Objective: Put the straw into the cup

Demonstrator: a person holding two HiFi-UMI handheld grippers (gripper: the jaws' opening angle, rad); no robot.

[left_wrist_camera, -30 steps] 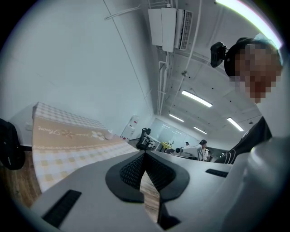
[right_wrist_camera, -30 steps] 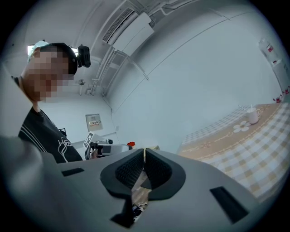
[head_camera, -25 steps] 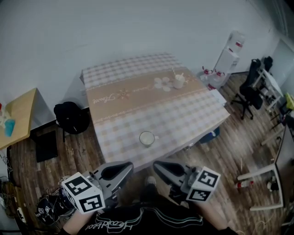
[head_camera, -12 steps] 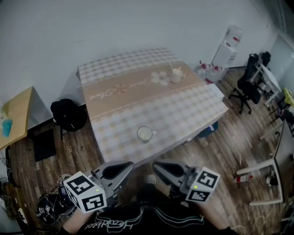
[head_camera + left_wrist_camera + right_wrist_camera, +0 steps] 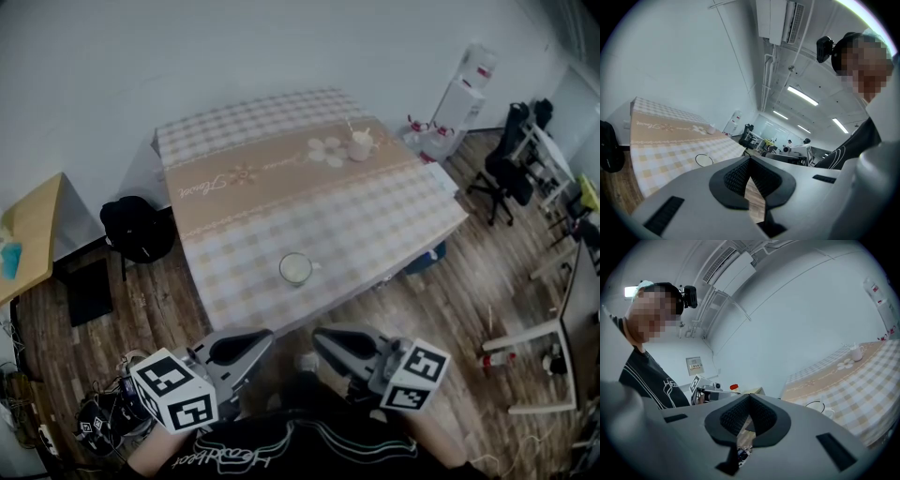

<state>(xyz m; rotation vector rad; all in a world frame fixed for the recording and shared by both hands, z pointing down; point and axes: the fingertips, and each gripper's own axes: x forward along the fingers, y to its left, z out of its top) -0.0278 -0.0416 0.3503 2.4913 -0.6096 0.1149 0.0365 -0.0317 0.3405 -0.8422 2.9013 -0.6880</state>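
A glass cup (image 5: 297,269) stands near the front edge of the checked table (image 5: 375,225); it also shows in the left gripper view (image 5: 704,160) and the right gripper view (image 5: 816,407). At the table's far side a white mug (image 5: 361,146) holds a straw (image 5: 352,129), seen too as a mug (image 5: 856,351) in the right gripper view. My left gripper (image 5: 255,341) and right gripper (image 5: 324,341) hover side by side below the table's front edge, short of the cup. Both are shut with nothing between their jaws, as the left gripper (image 5: 750,161) and right gripper (image 5: 749,399) views show.
A black bag (image 5: 131,234) sits on the wooden floor left of the table, with a wooden side table (image 5: 28,234) further left. A water dispenser (image 5: 464,94) and an office chair (image 5: 511,173) stand to the right. Cables (image 5: 98,422) lie at lower left.
The head view has shifted a little, so the table and cup sit slightly further left and up. Both grippers keep their place and stay shut.
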